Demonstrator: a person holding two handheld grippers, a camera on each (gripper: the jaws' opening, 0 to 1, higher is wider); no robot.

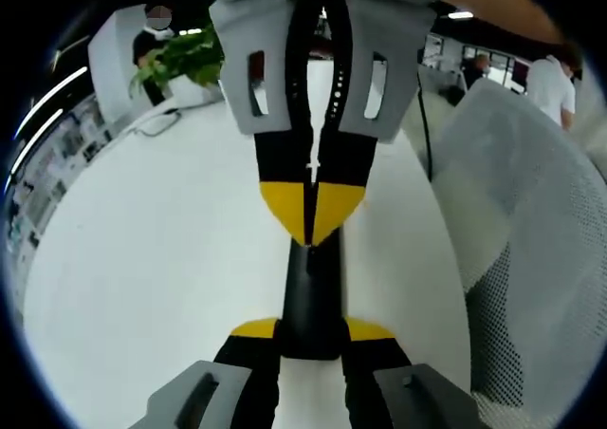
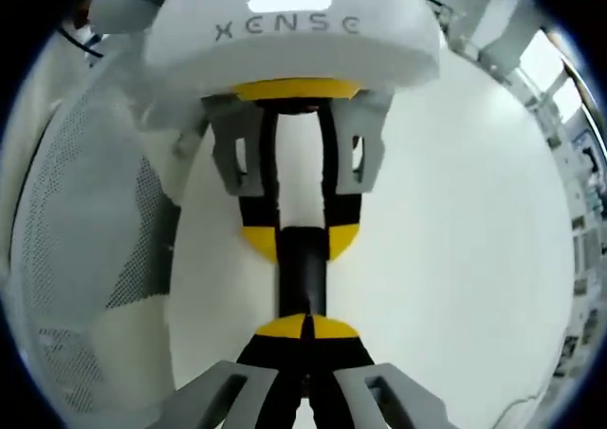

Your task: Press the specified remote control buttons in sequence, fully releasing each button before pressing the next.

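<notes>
Bright, even overhead light; white table glares softly, edges bend, focus sharp.

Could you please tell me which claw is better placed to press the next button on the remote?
Right. The right claw is shut to a point with its tips at the remote, while the left claw is clamped around it, so it looks busy steadying it.

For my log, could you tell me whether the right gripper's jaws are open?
No, the right gripper has its yellow tips closed together, against the black remote.
</notes>
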